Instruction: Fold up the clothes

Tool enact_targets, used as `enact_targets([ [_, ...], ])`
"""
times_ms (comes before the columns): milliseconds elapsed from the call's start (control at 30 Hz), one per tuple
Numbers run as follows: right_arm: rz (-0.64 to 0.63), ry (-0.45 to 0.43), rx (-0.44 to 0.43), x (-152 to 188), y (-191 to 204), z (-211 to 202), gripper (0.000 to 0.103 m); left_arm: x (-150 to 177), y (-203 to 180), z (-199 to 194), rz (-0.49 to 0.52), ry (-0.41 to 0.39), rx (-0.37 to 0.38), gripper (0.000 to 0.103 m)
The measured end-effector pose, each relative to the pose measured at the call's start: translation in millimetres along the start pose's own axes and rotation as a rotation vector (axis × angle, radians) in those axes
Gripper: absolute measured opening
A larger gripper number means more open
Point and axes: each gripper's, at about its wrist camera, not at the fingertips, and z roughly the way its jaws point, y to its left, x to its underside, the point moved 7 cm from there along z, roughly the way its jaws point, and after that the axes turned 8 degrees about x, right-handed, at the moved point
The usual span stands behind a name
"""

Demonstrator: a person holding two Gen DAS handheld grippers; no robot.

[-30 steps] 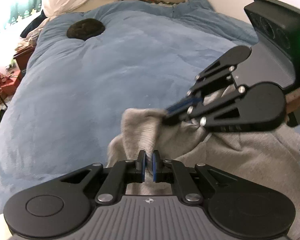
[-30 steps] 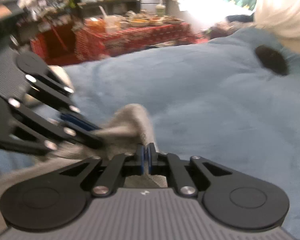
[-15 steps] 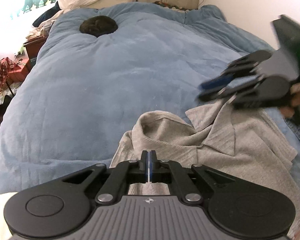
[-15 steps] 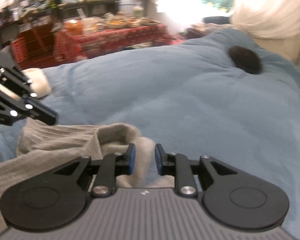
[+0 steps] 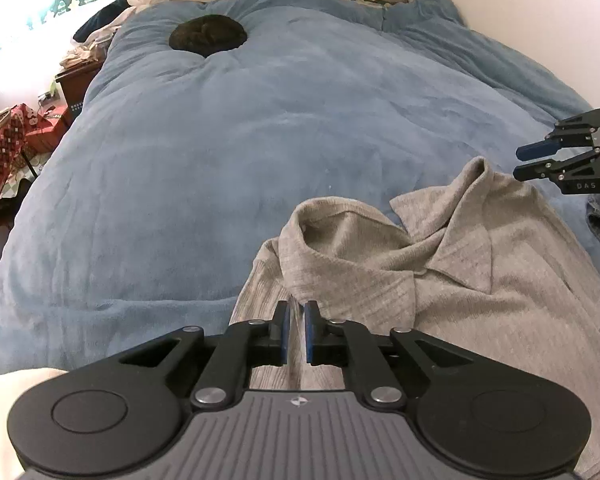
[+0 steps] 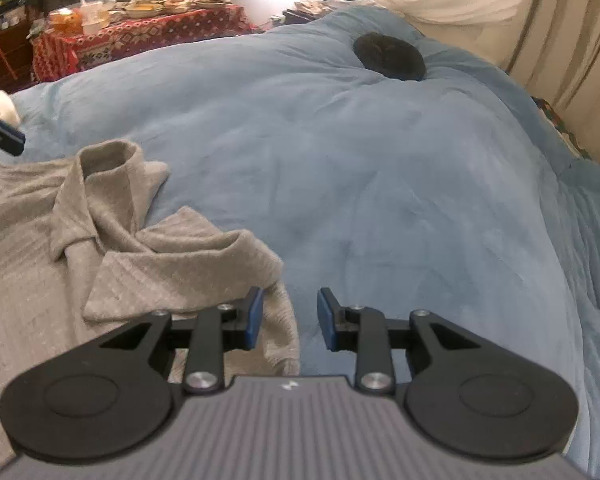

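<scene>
Both grippers have let go: right gripper [image 6: 288,316] jaws wide, left gripper [image 5: 296,330] jaws slightly apart; shirt [image 5: 440,264] lies crumpled on the bed [image 5: 260,120], unfolded.

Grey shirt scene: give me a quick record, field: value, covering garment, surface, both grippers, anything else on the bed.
garment: grey collared shirt, crumpled, collar bunched up, unfolded
surface: blue duvet on a bed
left gripper: narrow gap between the pads, over the shirt's near edge, no cloth pinched
right gripper: jaws wide apart, empty, at the shirt's edge
other on bed: dark round lump near the far end, identity unclear
background: table with red patterned cloth, cluttered
</scene>
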Motion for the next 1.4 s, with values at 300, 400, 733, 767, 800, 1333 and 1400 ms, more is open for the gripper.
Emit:
enact_targets([
  [300, -0.155, -0.015, -0.029, -20, 29, 31, 0.035, 9, 12, -5, -0.02, 0.026, -0.045, 0.008],
  [400, -0.186, -0.008, -0.052, -26, 33, 45, 0.04, 13, 17, -10, -0.024, 0.027, -0.046, 0.011],
  [733, -0.238, -0.006, -0.081, -27, 43, 40, 0.011, 9, 31, -9, 0.012, 0.002, -0.045, 0.016],
  [767, -0.23, -0.02, -0.064, -26, 44, 33, 0.01, 5, 31, -6, 0.043, -0.01, -0.046, 0.016],
  [800, -0.22, -0.038, -0.049, -25, 45, 25, 0.01, 1, 31, -3, 0.073, -0.021, -0.047, 0.016],
  [1333, 0.014, -0.041, 0.123, 23, 24, -55, 0.009, -42, 16, 81, 0.381, 0.026, 0.012, 0.016],
  [1400, 0.018, -0.043, 0.121, 22, 26, -56, 0.009, -44, 9, 91, 0.451, 0.042, 0.028, 0.016],
])
